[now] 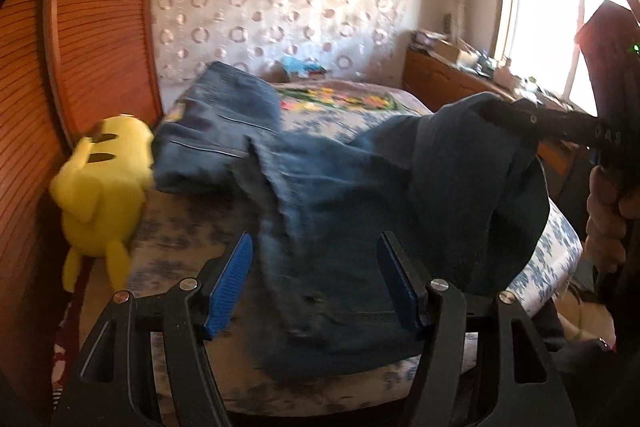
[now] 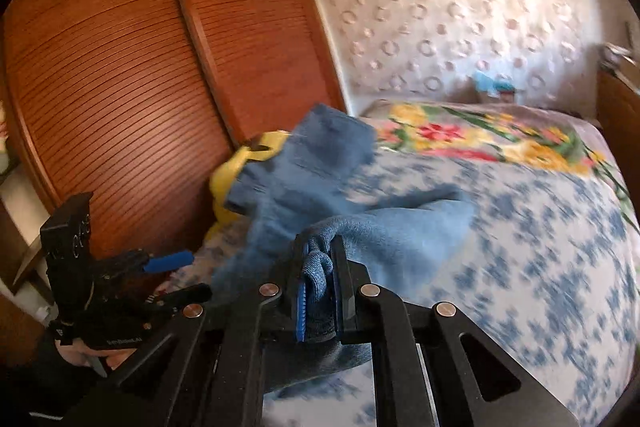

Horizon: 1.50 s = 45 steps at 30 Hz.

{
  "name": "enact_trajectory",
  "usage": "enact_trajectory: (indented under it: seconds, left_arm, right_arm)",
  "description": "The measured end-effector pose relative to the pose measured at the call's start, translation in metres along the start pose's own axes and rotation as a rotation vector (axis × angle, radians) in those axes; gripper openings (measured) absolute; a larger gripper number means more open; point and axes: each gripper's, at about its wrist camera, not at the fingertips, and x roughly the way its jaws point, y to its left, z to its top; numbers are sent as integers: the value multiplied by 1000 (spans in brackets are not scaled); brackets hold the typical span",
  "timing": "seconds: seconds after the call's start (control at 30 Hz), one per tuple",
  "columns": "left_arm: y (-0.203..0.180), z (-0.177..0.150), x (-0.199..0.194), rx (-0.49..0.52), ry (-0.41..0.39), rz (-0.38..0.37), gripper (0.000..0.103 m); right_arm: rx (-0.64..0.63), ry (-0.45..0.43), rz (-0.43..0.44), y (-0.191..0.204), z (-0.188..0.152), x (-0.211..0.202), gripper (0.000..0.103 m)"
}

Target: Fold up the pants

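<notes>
- The jeans (image 1: 320,195) lie across the near part of the bed (image 2: 540,247), with one leg end reaching to the bed's left edge, where it touches the yellow plush toy (image 1: 102,187) that sits against the louvered wardrobe door (image 2: 120,67).
- My right gripper (image 2: 320,267) is clenched on a bunched fold of denim; in the left wrist view this part hangs lifted above the bed near its right edge.
- My left gripper (image 1: 316,279) is released, its blue pads wide apart, and it hovers over the near part of the jeans without touching them, as far as I can judge.
- I expect the denim is rather heavy and thick for cloth, but still limp: it sags between the held point and the bed, and it will drag on the printed sheet instead of sliding freely.
- It is not fragile, and the ribbed pads should not slip on it.
- A single layer at a hem or at the waistband edge is, I think, the better place to hold; a bunched grip like the present one lets hidden layers fall out.
- The pictures are blurred, so I cannot tell which end is the waistband.
</notes>
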Motion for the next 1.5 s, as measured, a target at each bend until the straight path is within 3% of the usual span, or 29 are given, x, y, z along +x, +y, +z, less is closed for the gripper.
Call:
enact_trajectory:
  seconds: [0.17, 0.37, 0.5, 0.7, 0.9, 1.13, 1.2, 1.23, 1.33, 1.5]
  left_arm:
    - [34, 6, -14, -52, -34, 58, 66]
    - [59, 10, -18, -81, -50, 102, 66]
    - [63, 17, -13, -64, -51, 103, 66]
    - [40, 32, 11, 8, -29, 33, 66]
    - [8, 35, 47, 60, 49, -51, 66]
    - [-4, 24, 58, 71, 101, -63, 66]
    - [-5, 23, 60, 70, 110, -80, 59]
    - [-7, 22, 60, 70, 118, -97, 48]
    - [-8, 19, 63, 74, 138, -103, 34]
    - [-6, 14, 61, 78, 140, -115, 11]
  right_arm:
    - [-61, 43, 114, 38, 1, 28, 10]
    - [-104, 199, 227, 65, -34, 67, 9]
    - [-142, 269, 197, 64, -53, 85, 9]
    - [-152, 270, 174, 64, -51, 83, 12]
    - [-172, 230, 113, 74, -55, 42, 38]
    - [-169, 150, 18, 49, -53, -15, 43]
    - [-150, 144, -11, 39, -53, -22, 43]
    - [-141, 144, -33, 34, -52, -22, 43]
    - [-123, 141, -90, 23, -50, -17, 43]
    - [-87, 138, -114, 15, -49, -9, 43]
